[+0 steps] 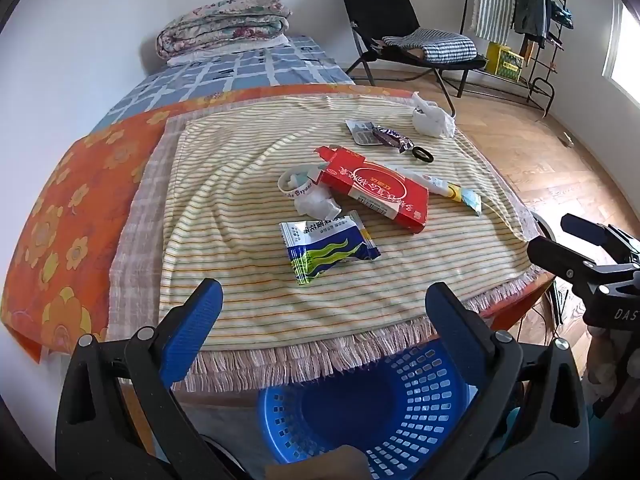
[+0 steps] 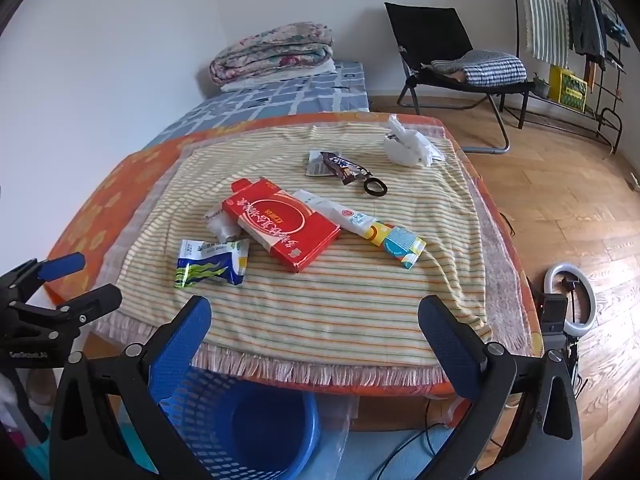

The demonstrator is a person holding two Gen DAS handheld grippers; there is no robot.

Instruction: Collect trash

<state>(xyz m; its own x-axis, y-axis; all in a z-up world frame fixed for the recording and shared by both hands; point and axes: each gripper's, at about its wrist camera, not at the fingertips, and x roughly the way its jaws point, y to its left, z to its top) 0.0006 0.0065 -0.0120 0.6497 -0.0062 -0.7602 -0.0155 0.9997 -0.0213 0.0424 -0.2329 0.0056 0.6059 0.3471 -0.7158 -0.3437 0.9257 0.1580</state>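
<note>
Basket (image 1: pixel 360 412) sits below both grippers; left gripper (image 1: pixel 324 312) and right gripper (image 2: pixel 316 328) level, fingers wide, nothing held; wrapper (image 1: pixel 326 250) and red box (image 1: pixel 376 194) just beyond fingertips on striped cloth (image 1: pixel 248 280).

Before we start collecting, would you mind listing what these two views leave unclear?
- Blue basket: contents unclear in both views; the left tongs and right tongs and the bottom edge cut it off.
- Red box: print too small to read.
- White wristband: nearly hidden behind the box in the right view.

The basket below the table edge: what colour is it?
Blue, with slotted sides; the basket shows best in the left wrist view.
</note>
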